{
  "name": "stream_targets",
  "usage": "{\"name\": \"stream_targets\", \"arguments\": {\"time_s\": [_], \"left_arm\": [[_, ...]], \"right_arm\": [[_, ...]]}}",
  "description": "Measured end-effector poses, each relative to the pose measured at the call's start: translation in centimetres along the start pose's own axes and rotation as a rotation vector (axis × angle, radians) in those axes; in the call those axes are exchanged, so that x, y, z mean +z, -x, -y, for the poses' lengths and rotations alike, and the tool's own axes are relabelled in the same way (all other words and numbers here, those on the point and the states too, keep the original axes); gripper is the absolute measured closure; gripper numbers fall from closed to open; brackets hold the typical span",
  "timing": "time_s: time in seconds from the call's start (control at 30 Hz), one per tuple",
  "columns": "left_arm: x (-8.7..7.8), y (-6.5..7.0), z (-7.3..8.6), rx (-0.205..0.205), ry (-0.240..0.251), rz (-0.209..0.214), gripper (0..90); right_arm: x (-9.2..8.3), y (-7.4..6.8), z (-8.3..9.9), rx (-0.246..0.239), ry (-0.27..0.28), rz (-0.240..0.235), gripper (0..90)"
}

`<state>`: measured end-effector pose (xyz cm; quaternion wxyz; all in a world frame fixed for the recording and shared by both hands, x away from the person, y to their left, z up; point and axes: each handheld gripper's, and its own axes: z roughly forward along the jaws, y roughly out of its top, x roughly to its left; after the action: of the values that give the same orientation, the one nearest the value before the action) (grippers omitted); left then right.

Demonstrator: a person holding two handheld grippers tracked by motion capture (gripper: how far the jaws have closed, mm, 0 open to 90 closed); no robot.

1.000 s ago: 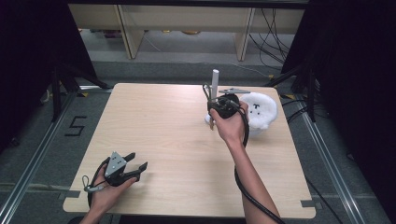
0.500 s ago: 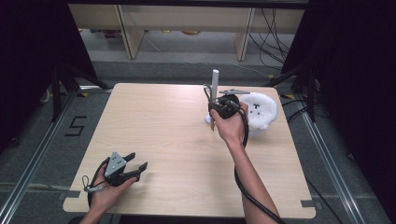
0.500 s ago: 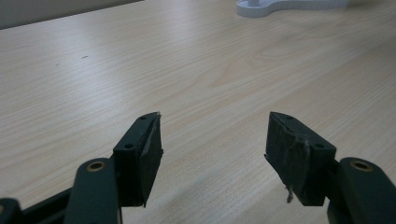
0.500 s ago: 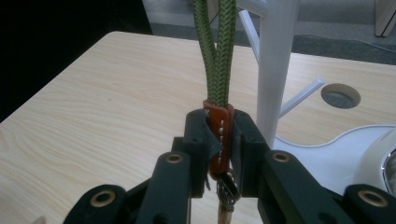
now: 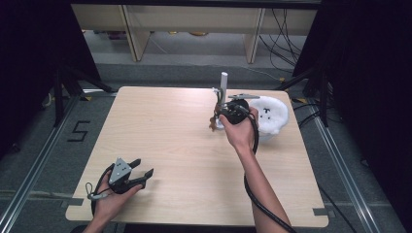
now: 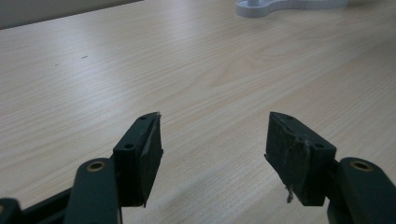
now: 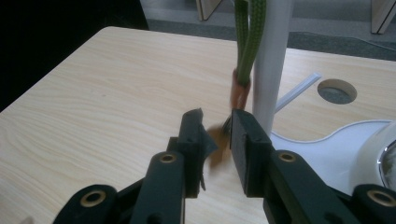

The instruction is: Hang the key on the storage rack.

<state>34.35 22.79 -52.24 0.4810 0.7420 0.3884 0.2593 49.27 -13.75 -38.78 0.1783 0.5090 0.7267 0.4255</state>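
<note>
At the table's far right, the right gripper [image 5: 219,112] has just been opening its jaws, with the brown tassel [image 7: 218,140] of a green cord [image 7: 248,32] loose in the gap. That cord hangs beside the white post [image 7: 271,60] of a white stand [image 7: 322,154] (blurred low down). Near the front left edge, the left gripper [image 6: 215,140] gapes wide over bare table [image 5: 165,126], holding nothing.

left gripper [image 5: 144,174]: held low in the left hand [image 5: 112,201], jaws standing wide apart, nothing between them
right gripper [image 7: 217,135]: right arm [image 5: 260,187] stretched forward, jaws narrowly parted and just been opening, something brown and blurred in the gap
</note>
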Motion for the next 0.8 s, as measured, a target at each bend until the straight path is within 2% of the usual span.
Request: {"name": "stream_targets", "arguments": {"time_s": [0.03, 0.2, 0.23, 0.37, 0.4, 0.63, 0.7, 0.8], "left_arm": [[0.1, 0.0, 0.0, -0.001, 0.006, 0.004, 35.2], [0.0, 0.0, 0.0, 0.002, 0.0, -0.001, 35.3], [0.0, 0.0, 0.0, 0.004, -0.002, -0.001, 35.3], [0.0, 0.1, 0.0, 0.004, 0.0, -0.001, 35.3], [0.0, 0.1, 0.0, 0.004, -0.001, -0.002, 35.3], [0.0, 0.1, 0.0, 0.005, -0.002, -0.004, 35.3], [0.1, 0.1, 0.0, 0.003, 0.004, -0.001, 35.3], [0.1, 0.1, 0.0, 0.001, 0.003, -0.007, 35.4]], "right_arm": [[0.0, -0.1, 0.0, 0.017, 0.0, 0.001, 74.3], [-0.4, 0.3, 0.3, -0.006, 0.005, 0.011, 72.6], [-0.5, 0.3, 0.4, 0.008, 0.005, 0.012, 71.9], [-1.1, 0.7, 0.8, 0.009, 0.003, 0.023, 70.2], [-1.3, 1.0, 1.0, -0.007, 0.002, 0.025, 69.7], [-2.8, 1.9, 2.7, -0.009, 0.003, 0.052, 64.7], [-3.3, 2.0, 3.1, 0.004, -0.005, 0.06, 63.8], [-3.9, 2.6, 3.8, -0.03, 0.019, 0.072, 61.6]]}}
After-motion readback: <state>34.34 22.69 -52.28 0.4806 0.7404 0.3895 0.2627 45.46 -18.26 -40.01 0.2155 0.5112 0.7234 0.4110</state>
